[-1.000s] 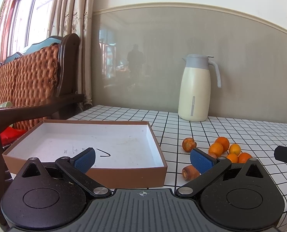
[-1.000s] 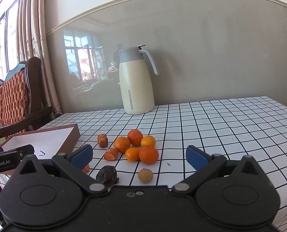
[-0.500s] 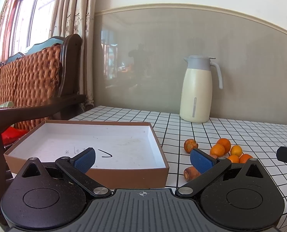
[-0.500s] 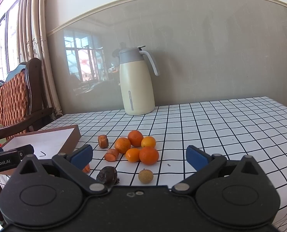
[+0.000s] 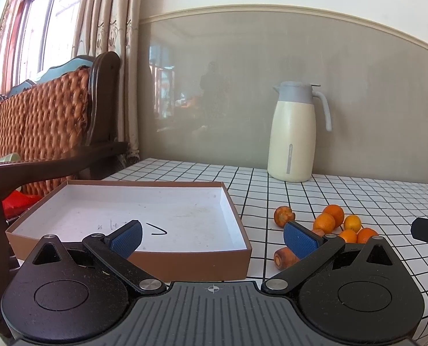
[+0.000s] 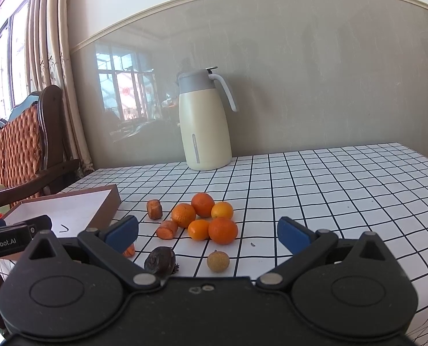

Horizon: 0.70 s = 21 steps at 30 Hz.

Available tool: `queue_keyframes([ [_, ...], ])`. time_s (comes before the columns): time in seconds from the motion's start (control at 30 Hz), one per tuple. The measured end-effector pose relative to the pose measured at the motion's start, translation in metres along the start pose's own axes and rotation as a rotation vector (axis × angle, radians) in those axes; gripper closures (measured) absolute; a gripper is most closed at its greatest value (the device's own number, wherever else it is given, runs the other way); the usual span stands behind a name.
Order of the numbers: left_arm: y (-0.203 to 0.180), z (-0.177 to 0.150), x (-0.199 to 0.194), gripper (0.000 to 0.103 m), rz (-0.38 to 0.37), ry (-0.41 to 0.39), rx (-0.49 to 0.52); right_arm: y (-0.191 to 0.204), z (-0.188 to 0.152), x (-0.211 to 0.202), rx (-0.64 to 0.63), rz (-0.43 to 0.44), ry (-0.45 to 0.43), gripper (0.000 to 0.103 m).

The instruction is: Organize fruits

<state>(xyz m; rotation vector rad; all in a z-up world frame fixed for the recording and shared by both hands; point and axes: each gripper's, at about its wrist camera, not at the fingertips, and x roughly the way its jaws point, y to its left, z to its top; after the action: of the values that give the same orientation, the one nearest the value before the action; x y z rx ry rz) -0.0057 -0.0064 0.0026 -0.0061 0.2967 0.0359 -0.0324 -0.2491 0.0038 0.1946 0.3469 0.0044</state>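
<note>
Only right view shows longan (image 6: 218, 261); both grippers (image 5: 213, 238) (image 6: 208, 232) agape, empty.

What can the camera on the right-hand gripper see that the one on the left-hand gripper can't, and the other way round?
Only the right wrist view shows the dark wrinkled fruit and the small tan round fruit lying nearest that camera. Only the left wrist view shows the whole inside of the brown box, which holds no fruit. Both show the cluster of oranges, the carrot pieces, the cream jug and the checked tablecloth. Both grippers are open.
</note>
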Motion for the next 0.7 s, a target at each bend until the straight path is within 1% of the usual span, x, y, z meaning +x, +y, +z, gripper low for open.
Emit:
queue_keyframes([
  [0.7,0.0005,0.0011,-0.0007,0.000,-0.001,-0.003,0.001,-0.0005,-0.0013,-0.0006,0.006,0.000,-0.004,0.006],
])
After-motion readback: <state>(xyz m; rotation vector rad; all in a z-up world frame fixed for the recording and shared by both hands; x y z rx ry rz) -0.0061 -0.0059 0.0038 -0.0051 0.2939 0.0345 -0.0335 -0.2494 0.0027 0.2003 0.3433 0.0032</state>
